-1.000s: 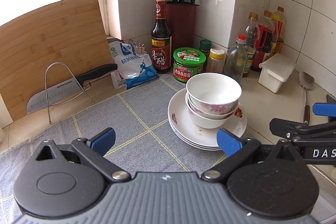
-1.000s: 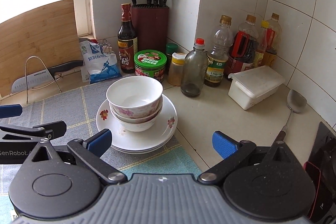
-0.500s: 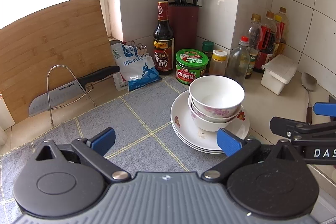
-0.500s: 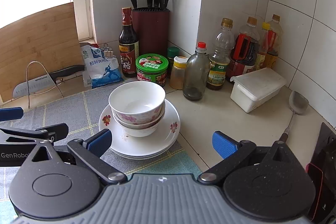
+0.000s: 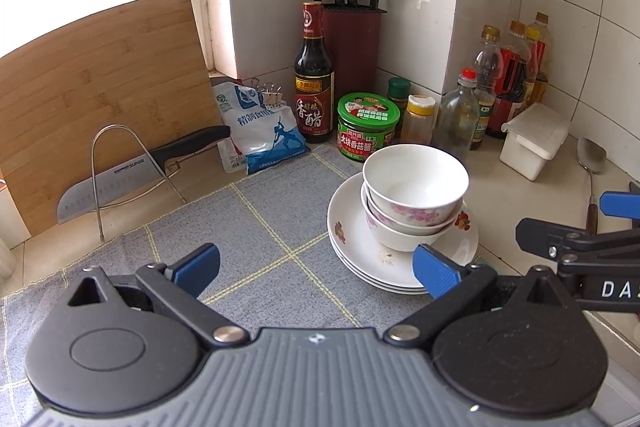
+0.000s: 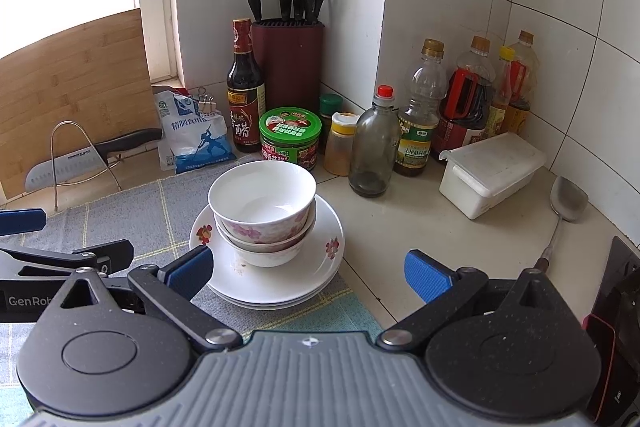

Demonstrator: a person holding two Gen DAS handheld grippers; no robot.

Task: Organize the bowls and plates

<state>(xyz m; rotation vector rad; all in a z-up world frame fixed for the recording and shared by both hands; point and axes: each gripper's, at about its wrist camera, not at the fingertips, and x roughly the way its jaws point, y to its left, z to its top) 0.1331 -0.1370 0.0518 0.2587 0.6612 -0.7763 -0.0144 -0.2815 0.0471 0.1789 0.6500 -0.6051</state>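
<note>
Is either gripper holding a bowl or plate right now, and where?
Nothing held: left gripper and right gripper are open, short of the stacked bowls.

Open grey checked cloth (image 5: 256,227) to your left of the stacked white floral bowls and plates (image 6: 266,227) and bare pale counter (image 6: 420,227) to their right give you passage; jars and bottles (image 6: 372,147) crowd behind.

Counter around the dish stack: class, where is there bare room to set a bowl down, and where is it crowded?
Free: grey mat between knife rack and plates; bare counter between plates, white box and spatula. Crowded: back corner, with bottles, green-lidded jar and knife block.
</note>
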